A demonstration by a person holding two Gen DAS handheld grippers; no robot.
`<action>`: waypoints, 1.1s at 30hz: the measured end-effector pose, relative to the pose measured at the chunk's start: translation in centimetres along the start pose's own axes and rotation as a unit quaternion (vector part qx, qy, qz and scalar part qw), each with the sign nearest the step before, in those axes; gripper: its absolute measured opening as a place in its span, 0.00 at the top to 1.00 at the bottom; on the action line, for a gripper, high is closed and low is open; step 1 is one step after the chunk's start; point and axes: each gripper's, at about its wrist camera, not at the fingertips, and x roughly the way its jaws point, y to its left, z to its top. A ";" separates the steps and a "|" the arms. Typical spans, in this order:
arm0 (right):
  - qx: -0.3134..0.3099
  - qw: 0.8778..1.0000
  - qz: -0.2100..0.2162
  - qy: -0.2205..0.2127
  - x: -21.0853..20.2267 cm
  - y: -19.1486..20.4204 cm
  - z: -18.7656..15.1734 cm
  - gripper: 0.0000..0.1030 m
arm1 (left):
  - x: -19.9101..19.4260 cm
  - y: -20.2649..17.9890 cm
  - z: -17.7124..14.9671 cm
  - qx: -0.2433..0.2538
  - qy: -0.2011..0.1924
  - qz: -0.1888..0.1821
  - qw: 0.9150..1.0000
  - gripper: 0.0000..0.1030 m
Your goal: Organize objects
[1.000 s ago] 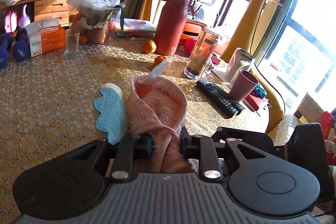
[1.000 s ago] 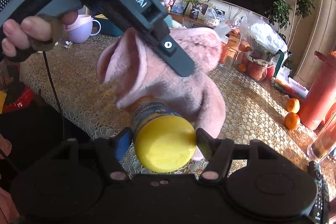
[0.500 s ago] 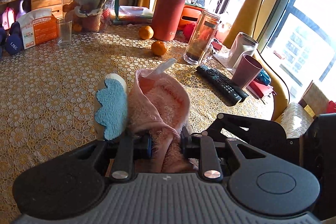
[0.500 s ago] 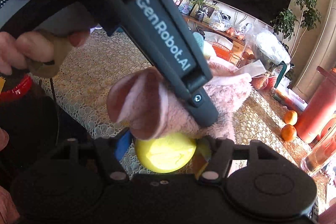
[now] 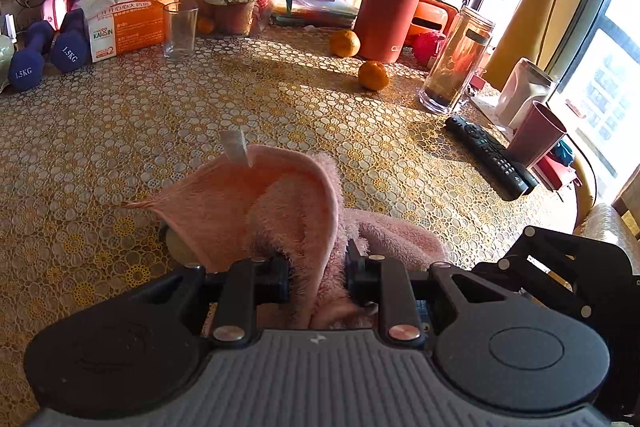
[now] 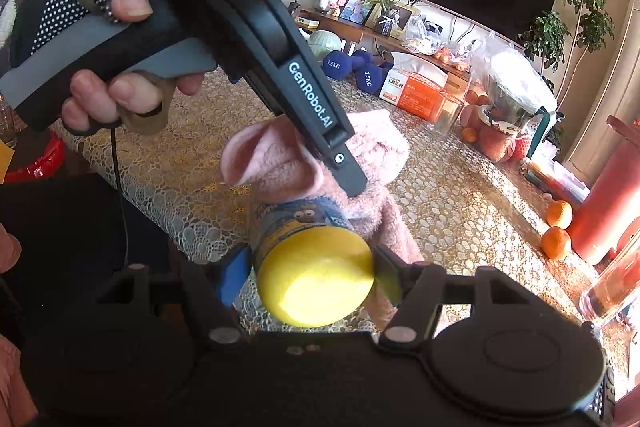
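The left gripper [image 5: 318, 281] pinches a fluffy pink cloth [image 5: 280, 203] tight between its nearly closed fingers, above the lace-patterned tablecloth [image 5: 200, 115]. The cloth drapes over the far end of a yellow-capped bottle [image 6: 310, 269], which the right gripper [image 6: 310, 277] clamps by its sides; the bottle's printed label [image 6: 298, 217] is mostly hidden, perhaps a cartoon figure. From the left wrist, only a pale sliver of the bottle peeks out beneath the cloth. A gloved hand [image 6: 100, 67] holds the left gripper's handle.
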 end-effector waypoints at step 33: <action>0.027 1.000 -0.005 0.006 -0.6 1.1 -1.1 0.37 | -4.0 -0.9 -0.6 0.002 -0.029 -0.035 0.999 0.77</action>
